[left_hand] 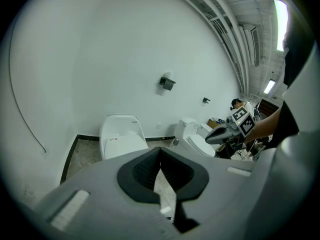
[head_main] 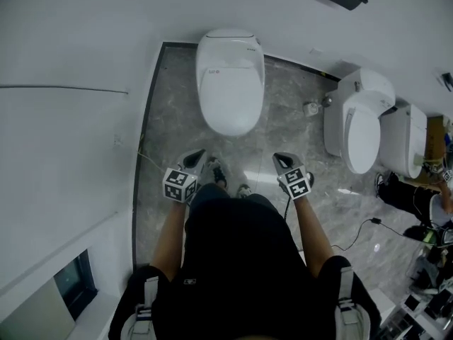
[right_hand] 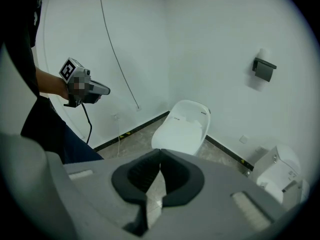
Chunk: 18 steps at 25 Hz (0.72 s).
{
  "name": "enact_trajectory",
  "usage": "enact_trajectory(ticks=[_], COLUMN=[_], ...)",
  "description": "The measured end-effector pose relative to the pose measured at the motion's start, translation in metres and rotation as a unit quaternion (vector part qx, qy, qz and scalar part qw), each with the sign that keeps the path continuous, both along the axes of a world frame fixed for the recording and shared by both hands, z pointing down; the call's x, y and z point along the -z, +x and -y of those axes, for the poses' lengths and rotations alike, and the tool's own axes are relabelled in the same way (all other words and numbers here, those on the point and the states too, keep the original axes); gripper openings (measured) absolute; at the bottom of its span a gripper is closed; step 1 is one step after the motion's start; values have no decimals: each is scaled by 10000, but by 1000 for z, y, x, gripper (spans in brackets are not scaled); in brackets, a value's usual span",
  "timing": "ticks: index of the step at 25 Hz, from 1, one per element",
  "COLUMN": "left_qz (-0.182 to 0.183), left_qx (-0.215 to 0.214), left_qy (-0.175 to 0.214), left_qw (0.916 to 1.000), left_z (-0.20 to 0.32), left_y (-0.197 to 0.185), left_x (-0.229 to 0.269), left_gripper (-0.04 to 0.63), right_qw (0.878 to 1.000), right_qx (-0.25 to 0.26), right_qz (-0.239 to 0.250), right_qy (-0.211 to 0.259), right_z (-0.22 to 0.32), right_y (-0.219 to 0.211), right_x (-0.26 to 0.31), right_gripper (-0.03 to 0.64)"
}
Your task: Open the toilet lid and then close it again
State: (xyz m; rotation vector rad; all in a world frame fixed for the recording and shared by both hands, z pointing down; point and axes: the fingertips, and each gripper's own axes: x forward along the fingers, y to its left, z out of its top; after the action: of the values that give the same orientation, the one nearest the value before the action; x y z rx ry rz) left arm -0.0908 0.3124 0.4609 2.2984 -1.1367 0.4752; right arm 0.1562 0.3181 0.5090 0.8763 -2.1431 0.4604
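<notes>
the toilet lid (head_main: 230,98) is lying flat on the white toilet (head_main: 228,40) at the far wall. it is closed and nothing is touching it.

starting at the left, the left gripper (head_main: 194,160) is hovering over the grey marbled floor (head_main: 170,119), just ahead of the person's shoes (head_main: 219,172). its jaws are pressing together on nothing. its own view is showing the dark pads meeting tip to tip with only floor behind them, and the toilet is sitting well beyond them.

in the middle, the lid is facing the person squarely, between the lines of the two grippers but well apart from both.

the right gripper (head_main: 283,161) is hanging level with the left one. its jaws are likewise meeting on nothing and it is pointing down toward the floor in front of the bowl.

further right, a second toilet (head_main: 361,129) and a third toilet (head_main: 405,142) are standing side by side, and a black cable (head_main: 357,234) is trailing across the floor. another person (head_main: 414,197) is showing only in part at the edge of the head view, which is too dim there to say more.

as for progress, nothing visible is counting toward the task. the lid is down and no gripper is near its front edge. a lid that is down looks the same before opening as after closing. still, with the person standing square to the bowl and both grippers aimed its way, this is probably the start. if so, reaching the rim, lifting the lid up against the tank and lowering it again are all remaining to be done.
</notes>
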Motion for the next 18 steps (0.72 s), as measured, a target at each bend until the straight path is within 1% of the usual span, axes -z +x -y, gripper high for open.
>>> enact_trajectory(ticks=[5,11,18], left_qz=[-20,-31,7], left_qx=[-163,-356,-340], left_qy=[-23,-1,-108], left_qw=[9999,9994,9994], left_z=[33,54,75], left_y=[-19,-30,-48], left_x=[-11,-12,-13], left_gripper=[11,11,11], right_qw=[9998,9991,9991], right_qx=[-154,-415,-431], right_qz=[-105,-57,-20], right_qy=[41,5,-58], right_z=[21,35,57], right_y=[-14,-25,-42], right_x=[-5,-12,-15], right_gripper=[3,3,3])
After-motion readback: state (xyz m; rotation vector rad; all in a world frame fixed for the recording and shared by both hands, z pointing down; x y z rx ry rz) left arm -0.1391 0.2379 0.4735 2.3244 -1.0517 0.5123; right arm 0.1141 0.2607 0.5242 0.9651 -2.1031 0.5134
